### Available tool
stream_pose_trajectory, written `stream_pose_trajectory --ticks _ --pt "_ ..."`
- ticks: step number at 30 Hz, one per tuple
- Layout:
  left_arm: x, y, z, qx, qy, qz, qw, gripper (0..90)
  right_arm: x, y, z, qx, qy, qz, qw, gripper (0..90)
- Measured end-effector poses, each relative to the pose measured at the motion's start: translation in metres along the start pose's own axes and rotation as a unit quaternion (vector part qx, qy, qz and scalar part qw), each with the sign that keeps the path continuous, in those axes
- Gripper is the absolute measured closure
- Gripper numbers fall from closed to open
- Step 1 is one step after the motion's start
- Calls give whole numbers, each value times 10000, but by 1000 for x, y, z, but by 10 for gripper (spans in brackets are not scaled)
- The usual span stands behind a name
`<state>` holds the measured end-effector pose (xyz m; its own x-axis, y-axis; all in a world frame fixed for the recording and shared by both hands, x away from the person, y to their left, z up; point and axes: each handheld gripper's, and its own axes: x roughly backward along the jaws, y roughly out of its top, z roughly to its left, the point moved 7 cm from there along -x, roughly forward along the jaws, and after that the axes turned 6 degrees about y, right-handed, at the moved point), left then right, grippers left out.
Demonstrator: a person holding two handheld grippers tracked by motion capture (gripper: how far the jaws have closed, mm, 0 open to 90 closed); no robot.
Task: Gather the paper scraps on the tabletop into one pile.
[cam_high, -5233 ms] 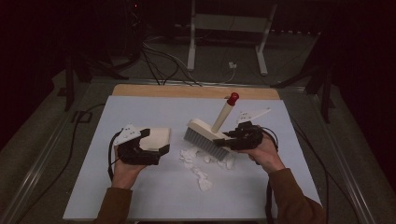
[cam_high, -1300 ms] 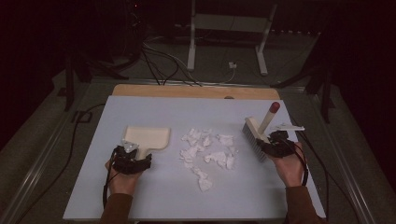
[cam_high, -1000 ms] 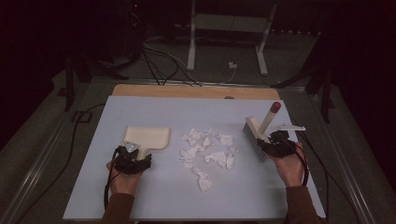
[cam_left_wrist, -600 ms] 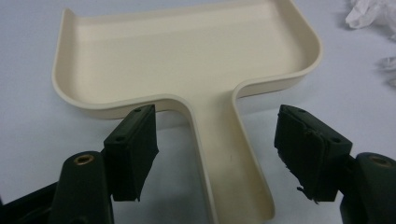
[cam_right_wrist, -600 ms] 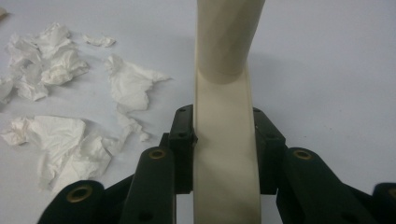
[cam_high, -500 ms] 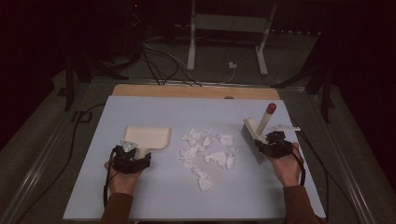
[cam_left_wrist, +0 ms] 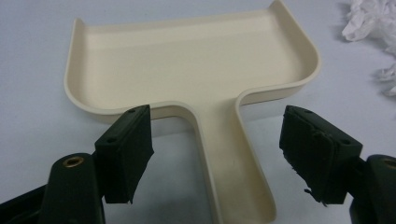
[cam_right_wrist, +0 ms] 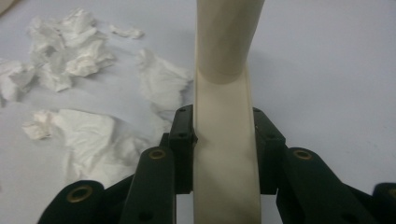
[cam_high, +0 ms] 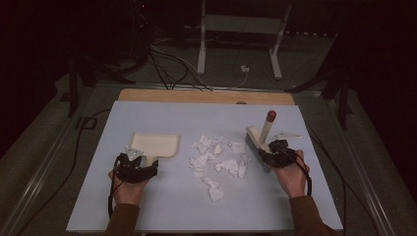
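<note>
- Cream plastic dustpan (cam_high: pixel 153 145) lies flat on the pale blue table (cam_high: pixel 162 206), left of the scraps, handle pointing back at the person; it is set down now, where five seconds ago it was held up off the table beside the brush.
- Left gripper (cam_left_wrist: pixel 215 154) has just been opening: its jaws stand wide on either side of the dustpan handle (cam_left_wrist: pixel 233 177), pads clear of it, handle between them but not gripped. So the pan is let go and parked.
- Right gripper (cam_right_wrist: pixel 224 140) is clamped tight on the cream brush (cam_high: pixel 259 139), pads pressing the flat back on both sides, red-tipped handle (cam_high: pixel 268 123) slanting up and away.
- Compared with a second ago, the brush has edged left, closer to the crumpled white paper scraps (cam_high: pixel 219 160), and now sits just beside the right edge of the pile.
- Scraps lie scattered mid-table between pan and brush, none in the pan yet.
- My read: the sweep is about to start, but an unheld pan may slide when paper is pushed against its lip.
</note>
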<state>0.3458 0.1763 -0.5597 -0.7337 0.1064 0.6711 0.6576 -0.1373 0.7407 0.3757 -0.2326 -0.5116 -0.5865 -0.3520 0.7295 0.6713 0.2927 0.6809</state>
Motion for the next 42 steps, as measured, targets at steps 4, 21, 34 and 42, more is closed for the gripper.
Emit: stream_pose_trajectory --ticks 4,21,34,42 --pt "1 0 2 20 26 -5 10000 258 -3 2 9 91 59 9 9999 678" --pt "2 1 4 52 44 -50 10000 229 -9 5 52 531 386 96 9978 678" --pt "1 0 4 67 56 -23 10000 198 -4 9 75 858 621 83 9943 678" --pt "1 1 4 107 31 -30 9999 162 4 14 57 724 375 -133 9966 677"
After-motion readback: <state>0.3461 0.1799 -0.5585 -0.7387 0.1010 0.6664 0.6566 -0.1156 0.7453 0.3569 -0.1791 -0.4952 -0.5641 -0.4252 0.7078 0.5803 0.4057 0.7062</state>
